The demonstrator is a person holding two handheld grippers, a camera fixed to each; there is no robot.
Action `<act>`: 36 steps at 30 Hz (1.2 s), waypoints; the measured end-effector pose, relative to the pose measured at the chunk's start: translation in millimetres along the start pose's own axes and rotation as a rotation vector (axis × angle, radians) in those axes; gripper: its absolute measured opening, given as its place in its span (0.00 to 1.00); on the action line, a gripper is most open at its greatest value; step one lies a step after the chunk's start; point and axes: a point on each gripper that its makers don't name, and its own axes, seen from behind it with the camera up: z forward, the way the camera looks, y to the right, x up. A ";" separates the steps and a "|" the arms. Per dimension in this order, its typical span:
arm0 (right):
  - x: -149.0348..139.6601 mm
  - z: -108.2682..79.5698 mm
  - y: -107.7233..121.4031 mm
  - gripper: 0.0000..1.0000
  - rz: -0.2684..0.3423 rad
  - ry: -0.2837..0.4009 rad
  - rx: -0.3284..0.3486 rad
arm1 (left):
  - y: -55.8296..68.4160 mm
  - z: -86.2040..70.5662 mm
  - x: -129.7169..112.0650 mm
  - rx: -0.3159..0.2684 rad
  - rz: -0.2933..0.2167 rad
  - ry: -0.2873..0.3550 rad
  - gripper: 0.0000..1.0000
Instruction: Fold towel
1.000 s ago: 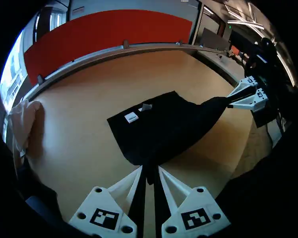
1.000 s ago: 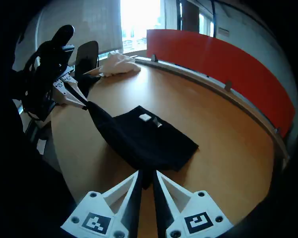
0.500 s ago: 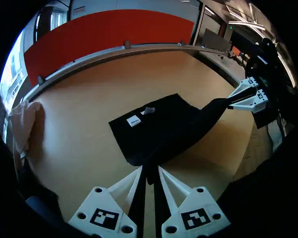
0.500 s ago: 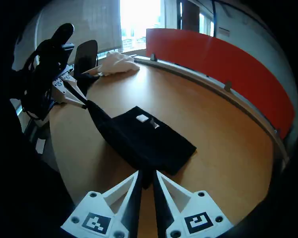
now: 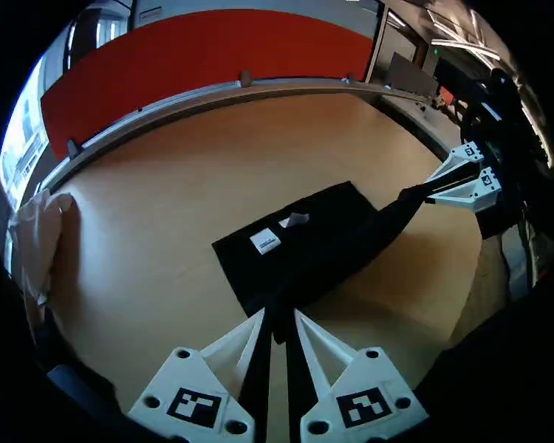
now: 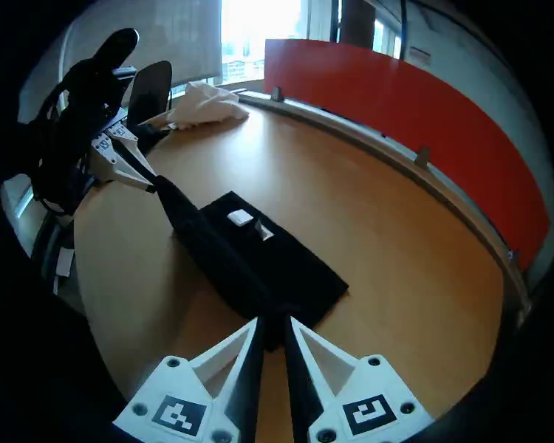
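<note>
Left gripper [image 5: 279,316] and right gripper [image 6: 275,323] jaws pinch the black cloth towel's [image 5: 314,240] seemingly lifted edge; tan wooden surface [image 5: 166,184] spreads ahead.

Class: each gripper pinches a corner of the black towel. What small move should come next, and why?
Probably carry both corners together over the flat part toward the far edge. The left gripper and right gripper each pinch a corner of the towel, the edge between them is raised and taut, and the rest lies flat on the table, white tags uncovered.
</note>
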 end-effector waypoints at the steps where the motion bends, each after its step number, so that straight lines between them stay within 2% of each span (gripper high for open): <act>1: 1.6 2.8 2.8 0.17 0.001 -0.001 -0.002 | -2.7 2.7 2.3 0.005 0.000 -0.001 0.12; 8: 6.5 19.2 19.1 0.17 0.014 -0.012 -0.008 | -14.6 18.0 12.8 0.020 0.011 -0.008 0.12; 20: -0.9 34.5 31.8 0.17 0.025 -0.045 -0.007 | -21.1 38.6 11.2 0.031 0.028 -0.036 0.12; 26: -6.9 45.7 39.1 0.17 0.027 -0.069 -0.014 | -26.6 55.1 13.2 0.040 0.041 -0.039 0.13; 36: -13.6 66.8 48.6 0.19 0.066 -0.084 -0.022 | -36.8 80.6 8.5 0.061 0.049 -0.050 0.16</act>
